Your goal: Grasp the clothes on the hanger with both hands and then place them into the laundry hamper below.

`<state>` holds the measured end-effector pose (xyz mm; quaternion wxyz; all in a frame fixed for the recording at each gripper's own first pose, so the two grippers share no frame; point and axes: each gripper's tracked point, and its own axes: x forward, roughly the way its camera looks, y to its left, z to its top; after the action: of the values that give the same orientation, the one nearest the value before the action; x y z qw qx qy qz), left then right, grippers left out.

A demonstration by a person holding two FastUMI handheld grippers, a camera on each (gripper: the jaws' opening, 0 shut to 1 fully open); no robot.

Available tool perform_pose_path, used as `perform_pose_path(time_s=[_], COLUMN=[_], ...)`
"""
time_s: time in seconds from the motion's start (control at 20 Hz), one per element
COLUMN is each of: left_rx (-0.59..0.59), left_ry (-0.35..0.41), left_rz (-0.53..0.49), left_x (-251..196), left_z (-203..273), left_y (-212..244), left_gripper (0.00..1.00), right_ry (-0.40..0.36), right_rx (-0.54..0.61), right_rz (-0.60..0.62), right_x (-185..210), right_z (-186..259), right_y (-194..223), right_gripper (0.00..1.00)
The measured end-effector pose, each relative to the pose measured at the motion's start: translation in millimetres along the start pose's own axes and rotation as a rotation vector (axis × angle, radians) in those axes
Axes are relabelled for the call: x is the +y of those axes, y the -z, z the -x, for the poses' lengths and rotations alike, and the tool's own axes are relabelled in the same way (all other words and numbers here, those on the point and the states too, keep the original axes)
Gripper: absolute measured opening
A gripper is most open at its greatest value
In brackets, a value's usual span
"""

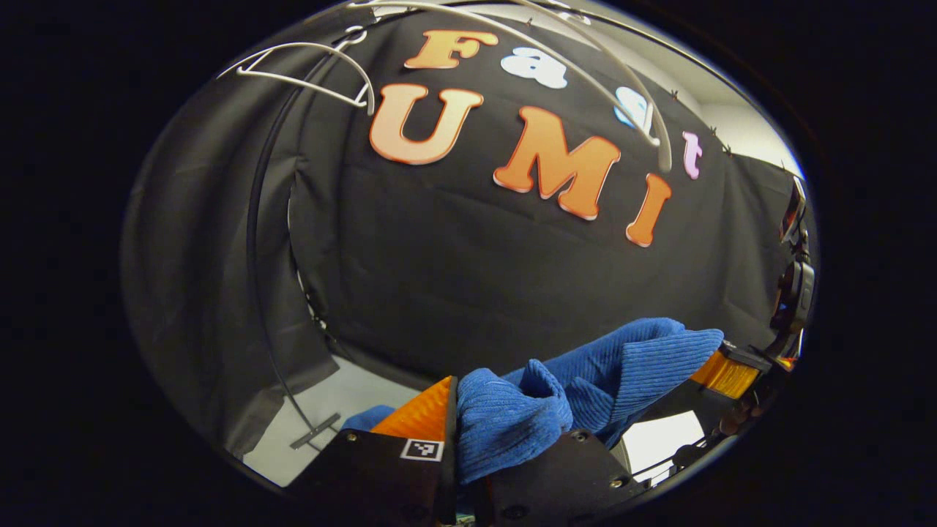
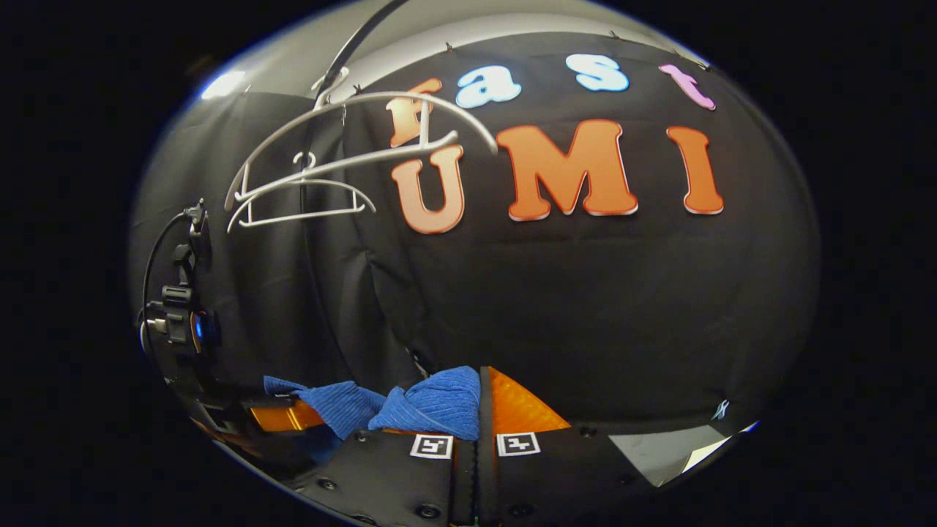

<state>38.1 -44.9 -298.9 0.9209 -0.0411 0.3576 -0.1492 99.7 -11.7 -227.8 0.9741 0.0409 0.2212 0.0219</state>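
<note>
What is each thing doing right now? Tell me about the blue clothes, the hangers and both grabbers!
blue garment: off the hangers, stretched between both grippers.
left gripper: shut on the blue garment.
right gripper: shut on the blue garment's other end.
white hangers: bare, hanging up high on the rail.
</note>
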Motion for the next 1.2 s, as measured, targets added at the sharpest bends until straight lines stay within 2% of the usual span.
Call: perform_pose_path(time_s=[0.1,0.3,0.6,0.7,0.75,0.8,0.85,0.9,0.95,1.15,1.2], left_rx=[0.087,0.189,0.358,0.39,0.403,0.419,0.436,0.453,0.465,0.484,0.487], left_ry=[-0.018,-0.05,-0.113,-0.132,-0.134,-0.129,-0.135,-0.136,-0.143,-0.185,-0.191], left_rz=[0.007,0.053,0.095,0.095,0.105,0.117,0.125,0.13,0.133,0.146,0.155], left_x=[-2.4,5.0,27.2,33.6,36.3,36.4,38.3,39.9,42.8,54.8,56.5], left_z=[-2.4,-16.7,-18.2,-14.4,-11.0,-9.4,-5.9,-4.3,-1.9,6.5,7.9], left_y=[30.5,72.4,153.3,170.8,179.1,183.6,188.4,193.9,199.7,211.2,212.3], left_gripper=[0.13,0.14,0.29,0.32,0.33,0.36,0.5,0.58,0.65,0.97,0.97], right_ry=[0.003,0.008,0.037,0.042,0.042,0.043,0.044,0.034,0.029,0.014,0.02], right_rx=[0.094,0.24,0.506,0.572,0.6,0.629,0.658,0.684,0.698,0.708,0.703], right_rz=[-0.023,-0.047,-0.085,-0.06,-0.043,-0.024,-0.01,-0.01,-0.011,0.001,0.005], right_x=[0.1,-2.7,-12.7,-14.8,-15.2,-13.9,-14.3,-11.8,-9.7,-3.1,-4.6], right_z=[-6.3,-17.3,-22.4,-22.5,-21.5,-20.3,-12.6,-5.5,-3.6,1.6,3.6], right_y=[38.4,102.8,212.7,238.3,248.3,259.5,267.9,275.2,280.6,286.8,287.8], right_gripper=[0.09,0.09,0.09,0.11,0.16,0.16,0.16,0.16,0.26,0.85,1.0])
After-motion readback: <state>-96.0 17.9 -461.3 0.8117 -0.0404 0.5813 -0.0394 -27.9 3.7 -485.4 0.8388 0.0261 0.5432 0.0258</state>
